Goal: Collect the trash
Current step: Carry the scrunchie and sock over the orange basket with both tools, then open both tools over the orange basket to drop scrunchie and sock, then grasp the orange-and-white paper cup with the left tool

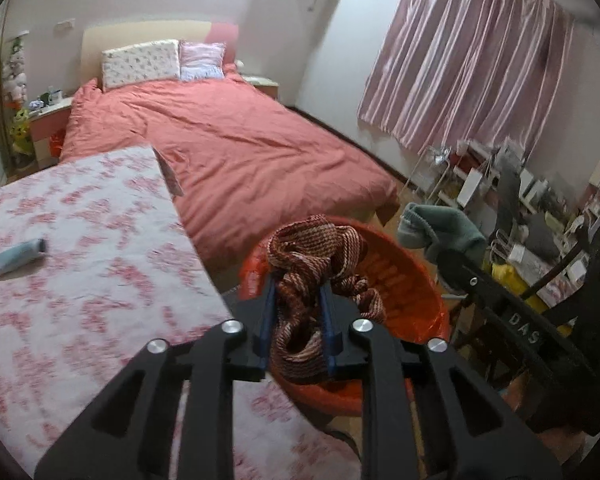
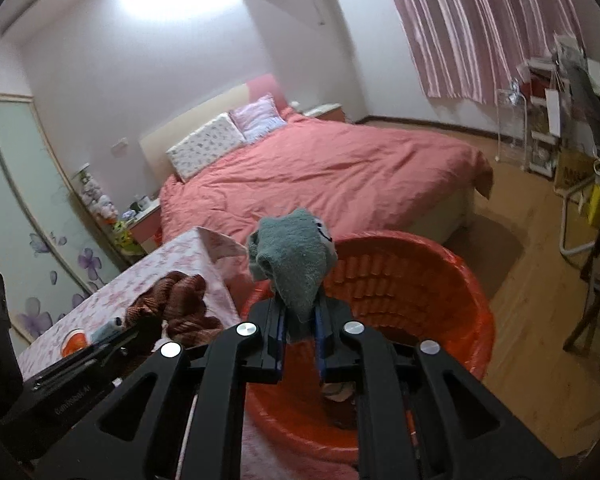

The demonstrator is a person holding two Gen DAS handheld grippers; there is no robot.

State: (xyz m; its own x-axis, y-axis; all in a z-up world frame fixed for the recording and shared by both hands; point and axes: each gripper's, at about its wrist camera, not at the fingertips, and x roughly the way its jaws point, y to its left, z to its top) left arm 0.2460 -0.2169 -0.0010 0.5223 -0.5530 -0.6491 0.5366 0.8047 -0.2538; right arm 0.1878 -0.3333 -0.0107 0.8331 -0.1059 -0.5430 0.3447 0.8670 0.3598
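My left gripper (image 1: 298,296) is shut on a brown striped knitted cloth (image 1: 316,256) and holds it over the near rim of a red plastic basket (image 1: 412,280). My right gripper (image 2: 298,308) is shut on a grey-green sock (image 2: 292,264) and holds it above the same red basket (image 2: 420,280). The sock also shows in the left wrist view (image 1: 440,228), to the right of the basket. The brown cloth also shows in the right wrist view (image 2: 180,300), at the table's edge. Something small lies at the basket's bottom, mostly hidden.
A table with a pink floral cloth (image 1: 80,240) stands left of the basket, with a grey tube (image 1: 16,258) and an orange-capped item (image 2: 74,344) on it. A bed with a red cover (image 1: 240,140) lies behind. Cluttered shelves and chairs (image 1: 520,208) stand right.
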